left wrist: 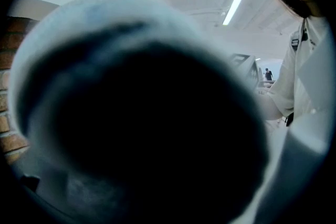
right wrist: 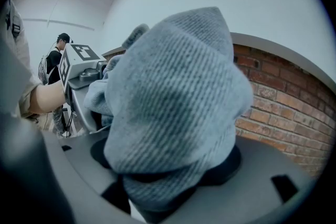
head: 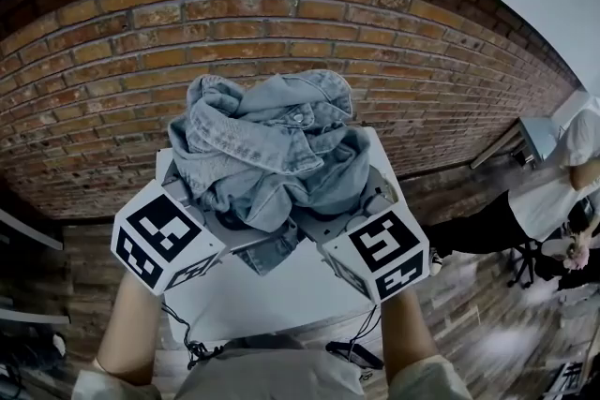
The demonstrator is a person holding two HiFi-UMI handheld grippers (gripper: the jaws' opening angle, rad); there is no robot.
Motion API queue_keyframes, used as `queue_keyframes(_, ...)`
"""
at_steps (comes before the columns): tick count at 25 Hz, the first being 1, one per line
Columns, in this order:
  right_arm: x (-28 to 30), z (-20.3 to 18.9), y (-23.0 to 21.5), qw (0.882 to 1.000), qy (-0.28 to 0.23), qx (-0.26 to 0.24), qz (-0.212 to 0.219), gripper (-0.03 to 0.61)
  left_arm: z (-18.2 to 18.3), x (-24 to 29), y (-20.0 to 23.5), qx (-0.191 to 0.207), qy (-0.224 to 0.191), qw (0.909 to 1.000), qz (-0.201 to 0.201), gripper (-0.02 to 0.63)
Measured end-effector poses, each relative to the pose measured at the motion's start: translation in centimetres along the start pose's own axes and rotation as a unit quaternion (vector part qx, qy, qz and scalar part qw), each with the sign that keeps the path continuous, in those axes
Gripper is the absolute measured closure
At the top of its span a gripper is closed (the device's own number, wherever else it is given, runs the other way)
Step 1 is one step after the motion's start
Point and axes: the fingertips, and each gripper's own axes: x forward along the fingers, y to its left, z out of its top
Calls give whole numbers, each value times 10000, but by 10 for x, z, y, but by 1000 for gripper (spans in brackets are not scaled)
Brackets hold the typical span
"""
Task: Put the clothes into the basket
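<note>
Only partway: clutches crumpled pale-blue denim garment (head: pixel 267 140) mid-frame in clenched right gripper (head: pixel 356 213), grip of left gripper (head: pixel 199 209) buried under cloth, untellable, over white desk (head: pixel 272 295), no basket visible.

Ceiling strip light (left wrist: pixel 231 10) bright; fisheye edges dark; left gripper view blurred.

We look straight into a bunched denim garment (right wrist: pixel 173 102) that bulges up from between the jaws of the right gripper (right wrist: pixel 168 176), which are clamped on it. At left a marker cube (right wrist: pixel 77 60) touches the cloth. A brick wall (right wrist: pixel 283 107) stands at right.
</note>
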Motion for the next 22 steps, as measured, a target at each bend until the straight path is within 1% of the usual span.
queue_keyframes(4,12,-6,-8,10000,-17,-34,0,230,-6,10,11,65,-45,9999,87,40)
queue_keyframes(7,28,-16,-15,10000,-36,-32,8,230,-17,21,22,53,-23,9999,118,40)
queue_keyframes(11,52,-37,-19,9998,160,36,63,230,-42,34,37,-97,98,9999,95,40)
queue_keyframes(15,78,-59,-23,9995,320,50,72,230,-70,50,52,-193,257,9994,156,40)
queue_keyframes(18,94,-83,-24,9988,439,149,125,230,-95,63,56,-387,416,9983,122,40)
queue_keyframes(22,112,-124,-19,9953,891,284,257,230,-137,79,55,-782,851,9933,39,43)
